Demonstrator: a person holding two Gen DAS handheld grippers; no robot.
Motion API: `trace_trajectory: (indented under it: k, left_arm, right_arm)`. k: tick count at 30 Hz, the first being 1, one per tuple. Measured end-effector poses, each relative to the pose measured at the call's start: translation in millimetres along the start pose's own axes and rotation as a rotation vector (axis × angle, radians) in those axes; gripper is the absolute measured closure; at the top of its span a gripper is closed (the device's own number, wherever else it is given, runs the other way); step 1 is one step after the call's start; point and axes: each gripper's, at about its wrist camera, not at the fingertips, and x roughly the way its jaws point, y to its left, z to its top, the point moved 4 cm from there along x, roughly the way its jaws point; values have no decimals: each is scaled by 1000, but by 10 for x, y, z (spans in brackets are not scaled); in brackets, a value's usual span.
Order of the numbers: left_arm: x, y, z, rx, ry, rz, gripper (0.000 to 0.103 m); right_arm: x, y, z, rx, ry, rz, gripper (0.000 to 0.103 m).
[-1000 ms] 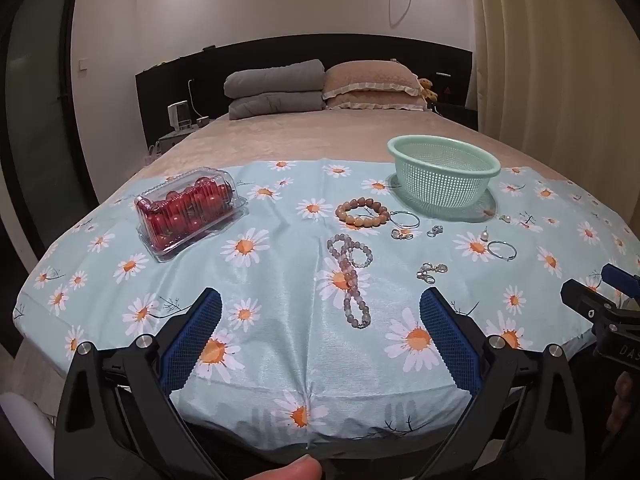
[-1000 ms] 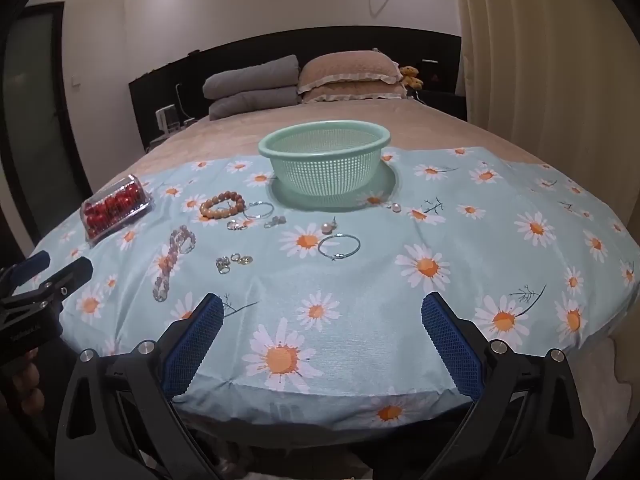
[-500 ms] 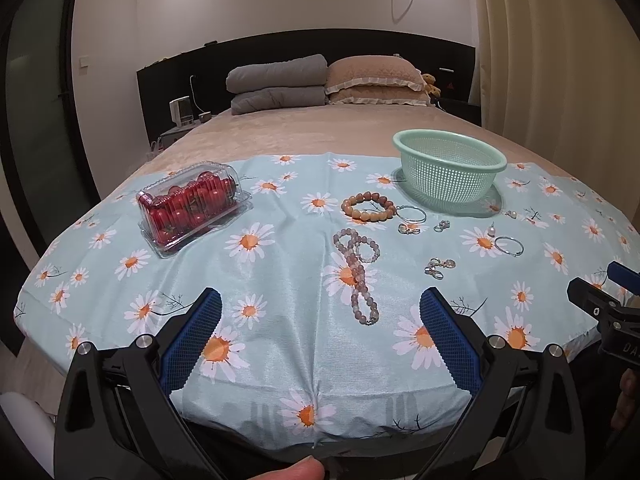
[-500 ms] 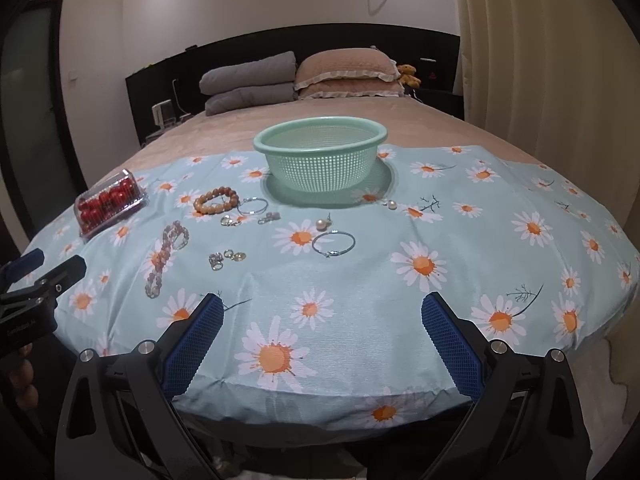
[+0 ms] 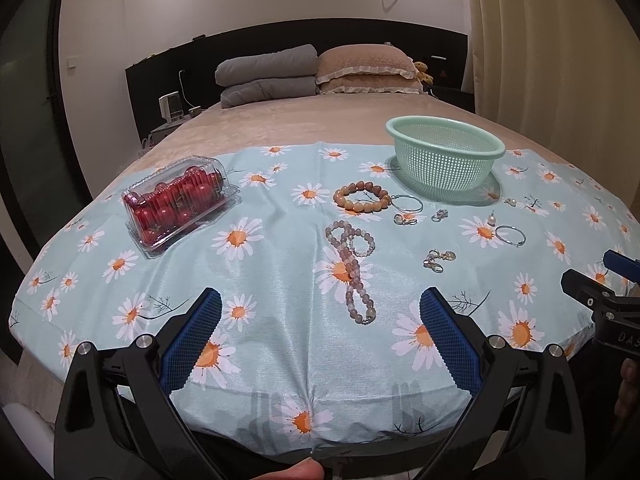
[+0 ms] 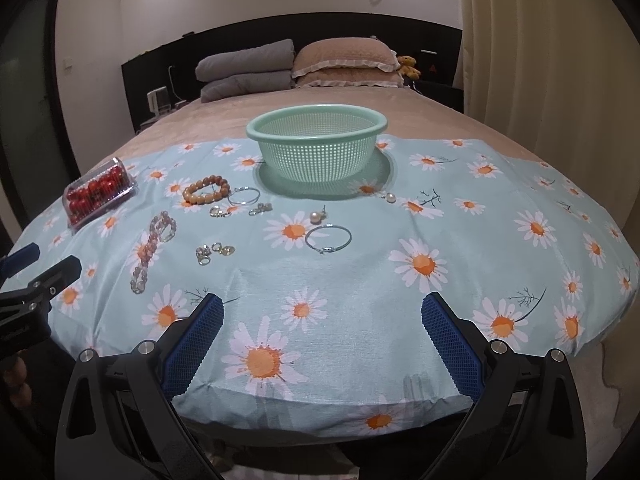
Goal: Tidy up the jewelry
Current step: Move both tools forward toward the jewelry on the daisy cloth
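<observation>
Jewelry lies scattered on a daisy-print cloth (image 5: 280, 280) on a bed. A long pinkish bead necklace (image 5: 352, 268) (image 6: 150, 248), a brown bead bracelet (image 5: 362, 196) (image 6: 206, 192), silver hoops (image 6: 328, 236) (image 5: 510, 235), pearl earrings (image 6: 318, 216) and small gold pieces (image 5: 438, 260) (image 6: 214, 251) lie in front of a green mesh basket (image 5: 444, 156) (image 6: 316, 144). My left gripper (image 5: 320, 312) is open and empty, near the cloth's front edge, short of the necklace. My right gripper (image 6: 322, 314) is open and empty, short of the silver hoop.
A clear plastic box of red tomatoes (image 5: 176, 200) (image 6: 98, 192) sits at the cloth's left. Pillows (image 5: 364, 66) and a folded grey blanket (image 5: 266, 76) lie at the headboard. A curtain (image 6: 552, 80) hangs on the right. The bed edge drops off just below the grippers.
Both grippers have drifted slightly; the jewelry and basket sit a touch closer and lower in view. Nothing on the cloth has moved and both grippers stay open.
</observation>
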Motion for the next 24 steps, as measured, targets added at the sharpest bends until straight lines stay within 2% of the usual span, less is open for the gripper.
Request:
trace_trajectory:
  k: [16,24]
  left_arm:
    - [469,13,62,23,90,17,6]
    - [772,-45,116,25,145,-9,6]
  right_arm:
    - [474,24,152,-24,85,-9,8]
    - [765,15,236,-34,137,-30,8]
